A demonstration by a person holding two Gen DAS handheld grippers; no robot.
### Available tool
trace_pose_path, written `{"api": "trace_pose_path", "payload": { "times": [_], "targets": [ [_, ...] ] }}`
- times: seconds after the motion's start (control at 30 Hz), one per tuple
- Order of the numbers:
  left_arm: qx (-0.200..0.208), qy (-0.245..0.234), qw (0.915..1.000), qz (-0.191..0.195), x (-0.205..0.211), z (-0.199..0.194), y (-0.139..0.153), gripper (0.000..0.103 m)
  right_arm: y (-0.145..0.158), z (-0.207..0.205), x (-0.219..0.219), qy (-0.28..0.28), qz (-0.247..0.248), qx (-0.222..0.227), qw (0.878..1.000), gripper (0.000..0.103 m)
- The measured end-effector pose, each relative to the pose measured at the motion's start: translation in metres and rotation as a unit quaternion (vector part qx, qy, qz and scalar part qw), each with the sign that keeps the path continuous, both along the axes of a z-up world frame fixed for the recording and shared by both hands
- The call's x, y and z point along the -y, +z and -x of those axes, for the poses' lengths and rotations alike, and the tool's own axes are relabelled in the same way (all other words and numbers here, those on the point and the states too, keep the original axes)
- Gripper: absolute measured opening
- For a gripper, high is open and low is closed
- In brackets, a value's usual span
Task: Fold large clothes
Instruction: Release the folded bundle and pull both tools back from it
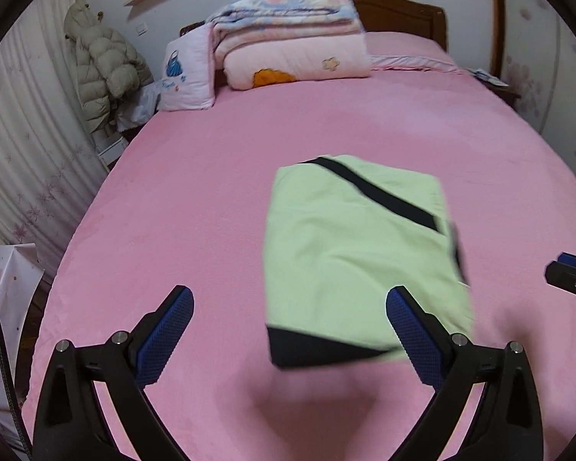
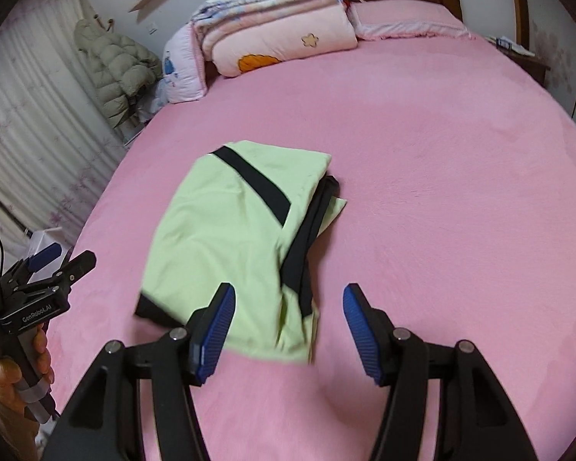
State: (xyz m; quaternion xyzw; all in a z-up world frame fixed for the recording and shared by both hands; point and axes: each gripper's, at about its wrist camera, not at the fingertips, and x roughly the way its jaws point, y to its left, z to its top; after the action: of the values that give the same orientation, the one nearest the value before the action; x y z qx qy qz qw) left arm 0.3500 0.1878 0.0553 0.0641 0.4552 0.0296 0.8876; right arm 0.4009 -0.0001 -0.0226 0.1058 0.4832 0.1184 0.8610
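Pink bed [image 1: 211, 192], one folded green garment [image 1: 349, 253], two quilts [image 1: 288, 38]

Lying just ahead of both claws: a folded pale-green garment with black bands [image 1: 357, 253], flat on the pink plush bedspread [image 1: 172, 199], nothing standing above it. Spreading bare and wide beyond and to either side of the garment, the same bedspread. Blocking the far end, well ahead of the claws: a stack of folded pastel quilts [image 1: 292, 34] and a white embroidered pillow [image 1: 188, 73] against the brown wooden headboard [image 1: 399, 11].
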Motion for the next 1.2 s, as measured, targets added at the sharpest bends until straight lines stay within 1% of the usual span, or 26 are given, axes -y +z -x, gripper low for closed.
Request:
{"api": "trace_pose_path", "payload": {
  "times": [0.13,0.23,0.3,0.4,0.5,0.63,0.73,0.87,0.93,1.03,1.2],
  "targets": [
    [0.013,-0.012,0.9998,0.011,0.03,0.049,0.044,0.1,0.045,0.054,0.011,0.018,-0.001,0.022,1.0,0.059],
    [0.021,-0.018,0.9992,0.028,0.052,0.089,0.069,0.1,0.074,0.09,0.02,0.023,0.003,0.038,0.999,0.059],
    [0.027,-0.022,0.999,0.029,0.07,0.12,0.089,0.1,0.089,0.115,0.027,0.029,0.003,0.044,0.999,0.059],
    [0.036,-0.026,0.9988,0.02,0.092,0.156,0.108,0.1,0.111,0.146,0.035,0.031,0.002,0.05,0.998,0.059],
    [0.036,-0.024,0.9989,0.016,0.11,0.184,0.123,0.1,0.13,0.18,0.046,0.036,0.006,0.064,0.997,0.059],
    [0.04,-0.026,0.9983,0.034,0.13,0.222,0.14,0.1,0.154,0.224,0.063,0.039,0.015,0.087,0.995,0.059],
    [0.049,-0.03,0.9975,0.041,0.144,0.249,0.149,0.1,0.163,0.254,0.072,0.042,0.025,0.098,0.994,0.059],
    [0.052,-0.026,0.9965,0.06,0.159,0.284,0.153,0.102,0.164,0.286,0.084,0.042,0.024,0.099,0.994,0.059],
    [0.048,-0.019,0.9964,0.068,0.167,0.301,0.149,0.102,0.16,0.305,0.092,0.039,0.026,0.1,0.994,0.059],
    [0.046,-0.01,0.9965,0.069,0.176,0.317,0.141,0.102,0.151,0.326,0.102,0.031,0.031,0.099,0.994,0.059],
    [0.051,0.007,0.9961,0.072,0.19,0.341,0.124,0.102,0.131,0.352,0.121,0.001,0.031,0.087,0.996,0.061]
  ]
}}
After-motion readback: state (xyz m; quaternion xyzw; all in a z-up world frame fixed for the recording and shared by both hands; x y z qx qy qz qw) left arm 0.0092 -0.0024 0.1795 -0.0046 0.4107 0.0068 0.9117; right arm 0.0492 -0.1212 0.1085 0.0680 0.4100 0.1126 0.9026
